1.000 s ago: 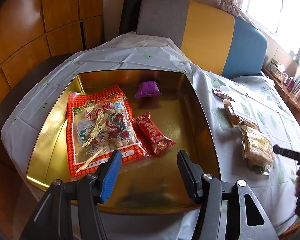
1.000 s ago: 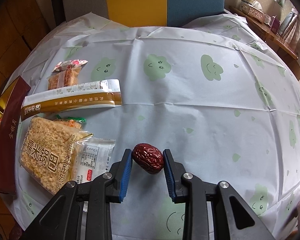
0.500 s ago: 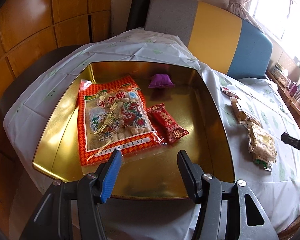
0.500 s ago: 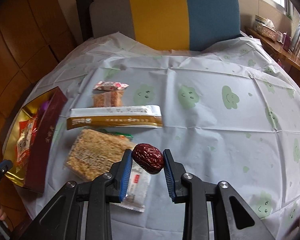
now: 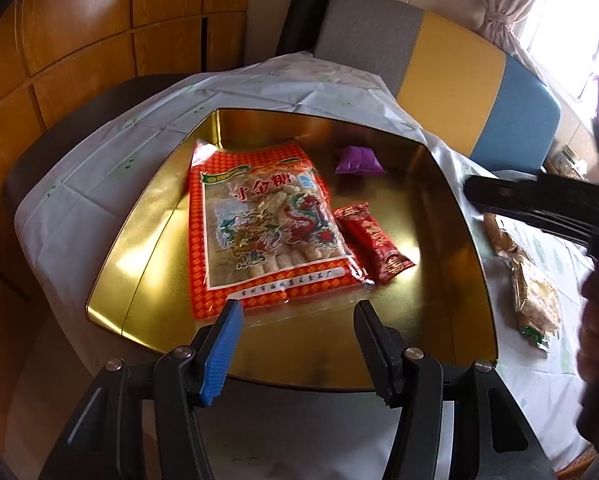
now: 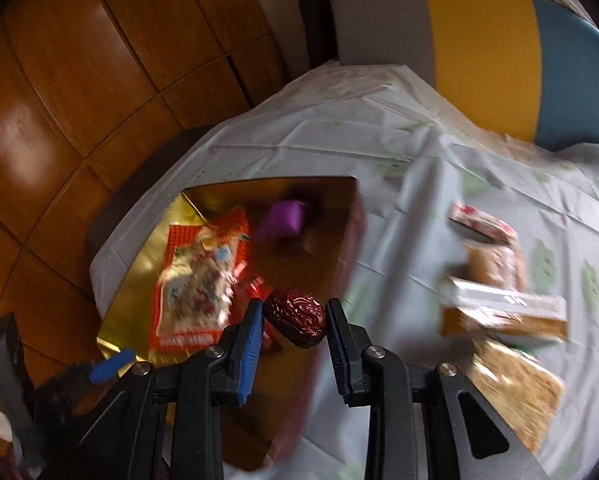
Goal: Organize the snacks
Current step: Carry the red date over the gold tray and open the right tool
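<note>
My right gripper (image 6: 294,326) is shut on a wrinkled red date (image 6: 295,317) and holds it in the air over the near right part of the gold box (image 6: 147,264). The gold box (image 5: 151,216) holds a large orange-red candy bag (image 5: 267,228), a small red packet (image 5: 373,242) and a purple pouch (image 5: 359,161). My left gripper (image 5: 297,334) is open and empty above the box's near edge. The right gripper's body (image 5: 539,204) shows at the right of the left wrist view.
On the white cloth (image 6: 399,168) right of the box lie several snack packs: a rice cracker pack (image 6: 515,388), a long gold and white pack (image 6: 503,312), an orange biscuit pack (image 6: 495,260) and a small pink one (image 6: 479,226). A striped chair back (image 6: 479,40) stands behind.
My right gripper has carried the date left, from over the cloth to over the gold box. My left gripper has drawn back a little; the box looks farther away.
</note>
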Tool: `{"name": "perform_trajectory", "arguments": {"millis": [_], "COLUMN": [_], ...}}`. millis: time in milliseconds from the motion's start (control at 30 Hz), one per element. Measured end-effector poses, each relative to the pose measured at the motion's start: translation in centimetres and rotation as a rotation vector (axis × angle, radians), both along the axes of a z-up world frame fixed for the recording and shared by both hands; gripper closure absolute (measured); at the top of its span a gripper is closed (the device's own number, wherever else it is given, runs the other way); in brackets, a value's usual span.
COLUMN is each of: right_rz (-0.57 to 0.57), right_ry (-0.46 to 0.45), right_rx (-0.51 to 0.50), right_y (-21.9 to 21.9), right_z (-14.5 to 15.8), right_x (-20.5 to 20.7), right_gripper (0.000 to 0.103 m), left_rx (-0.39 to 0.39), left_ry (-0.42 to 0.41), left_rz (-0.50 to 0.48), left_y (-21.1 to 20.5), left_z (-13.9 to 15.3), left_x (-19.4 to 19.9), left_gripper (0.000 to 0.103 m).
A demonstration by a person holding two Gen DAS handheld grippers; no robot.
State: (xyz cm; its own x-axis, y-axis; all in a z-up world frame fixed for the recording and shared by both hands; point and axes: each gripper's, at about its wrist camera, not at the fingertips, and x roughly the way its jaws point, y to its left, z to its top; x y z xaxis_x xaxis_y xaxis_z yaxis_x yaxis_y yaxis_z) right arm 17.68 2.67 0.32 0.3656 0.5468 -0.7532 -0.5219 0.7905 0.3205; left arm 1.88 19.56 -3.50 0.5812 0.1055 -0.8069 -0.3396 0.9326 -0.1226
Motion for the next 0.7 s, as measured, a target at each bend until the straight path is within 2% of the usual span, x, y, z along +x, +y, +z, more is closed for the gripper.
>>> {"name": "perform_trajectory", "arguments": {"millis": [67, 133, 200, 400, 700], "right_rz": [0.027, 0.014, 0.006, -0.045, -0.086], "right_ry": [0.036, 0.049, 0.052, 0.009, -0.043], "right_rx": [-0.021, -0.065, -0.054, -0.06, -0.129], "right_y": [1.9, 2.6, 2.2, -1.6, -7.7], "right_z": [-0.9, -1.7, -2.2, -2.1, -1.3], "right_x": [0.6, 0.7, 0.2, -1.5, -3.4], "right_gripper": [0.062, 0.062, 0.062, 0.062, 0.062], "left_rx": [-0.003, -0.008, -0.007, 0.001, 0.031], "left_ry": [-0.004, -0.006, -0.004, 0.0, 0.0], "left_rz": [0.008, 0.01, 0.013, -0.007, -0.065], "left_y": [0.2, 0.4, 0.4, -0.3, -2.4], "left_z": [0.0, -0.1, -0.2, -0.3, 0.0], "left_x": [-0.1, -0.2, -0.2, -0.1, -0.2], "left_gripper": [0.045, 0.045, 0.045, 0.045, 0.045]}}
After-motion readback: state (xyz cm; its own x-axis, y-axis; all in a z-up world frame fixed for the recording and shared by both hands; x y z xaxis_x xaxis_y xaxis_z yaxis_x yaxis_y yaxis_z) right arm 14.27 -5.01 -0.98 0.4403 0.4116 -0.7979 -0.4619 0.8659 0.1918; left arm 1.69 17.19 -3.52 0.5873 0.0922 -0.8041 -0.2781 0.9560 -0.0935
